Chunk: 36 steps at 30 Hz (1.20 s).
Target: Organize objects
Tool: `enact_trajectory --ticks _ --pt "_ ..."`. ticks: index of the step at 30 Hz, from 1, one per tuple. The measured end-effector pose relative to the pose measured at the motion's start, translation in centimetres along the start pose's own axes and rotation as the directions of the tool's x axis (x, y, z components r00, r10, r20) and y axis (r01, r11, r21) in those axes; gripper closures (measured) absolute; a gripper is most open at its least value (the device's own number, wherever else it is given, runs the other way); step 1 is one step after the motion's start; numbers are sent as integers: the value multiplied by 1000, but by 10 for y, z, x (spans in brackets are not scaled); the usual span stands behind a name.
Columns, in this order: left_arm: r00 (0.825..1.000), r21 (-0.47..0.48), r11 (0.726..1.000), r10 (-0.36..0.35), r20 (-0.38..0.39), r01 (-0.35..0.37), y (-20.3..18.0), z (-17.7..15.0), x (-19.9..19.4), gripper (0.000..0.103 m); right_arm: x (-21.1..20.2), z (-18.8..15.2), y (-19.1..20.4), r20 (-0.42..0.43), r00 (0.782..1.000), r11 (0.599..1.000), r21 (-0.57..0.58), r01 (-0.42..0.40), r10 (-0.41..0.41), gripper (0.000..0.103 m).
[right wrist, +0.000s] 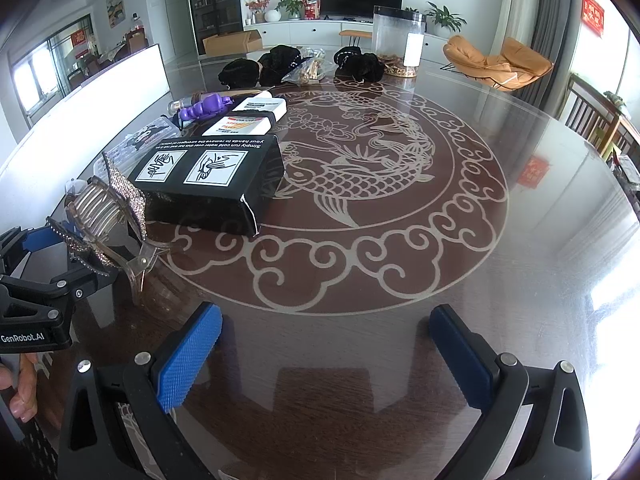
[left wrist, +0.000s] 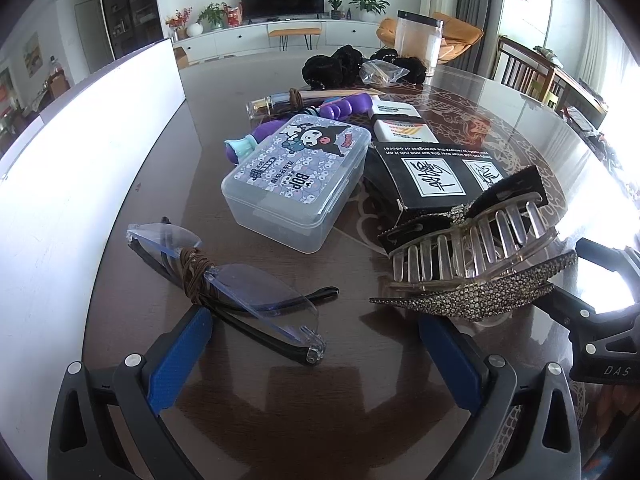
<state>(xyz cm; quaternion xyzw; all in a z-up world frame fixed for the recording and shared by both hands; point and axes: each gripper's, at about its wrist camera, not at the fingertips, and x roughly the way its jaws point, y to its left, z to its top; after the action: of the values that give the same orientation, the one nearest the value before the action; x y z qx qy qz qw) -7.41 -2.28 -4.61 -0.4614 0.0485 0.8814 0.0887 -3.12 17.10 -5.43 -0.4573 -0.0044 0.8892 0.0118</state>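
Your daylight comes from windows at the right edge of both views, blown out to white there, and it throws broad glare across the glossy table [right wrist: 540,240]. In the left wrist view the white board [left wrist: 80,184] at left is overexposed too. Fisheye bending curves straight lines near the dark, vignetted corners; the centre stays sharp, while the far room looks soft.
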Motion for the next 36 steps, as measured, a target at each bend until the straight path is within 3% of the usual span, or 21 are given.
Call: enact_trajectory --ticks 36 --pt "1000 11 1000 -8 1 8 0 0 0 0 0 0 0 0 1000 1000 2 0 0 0"
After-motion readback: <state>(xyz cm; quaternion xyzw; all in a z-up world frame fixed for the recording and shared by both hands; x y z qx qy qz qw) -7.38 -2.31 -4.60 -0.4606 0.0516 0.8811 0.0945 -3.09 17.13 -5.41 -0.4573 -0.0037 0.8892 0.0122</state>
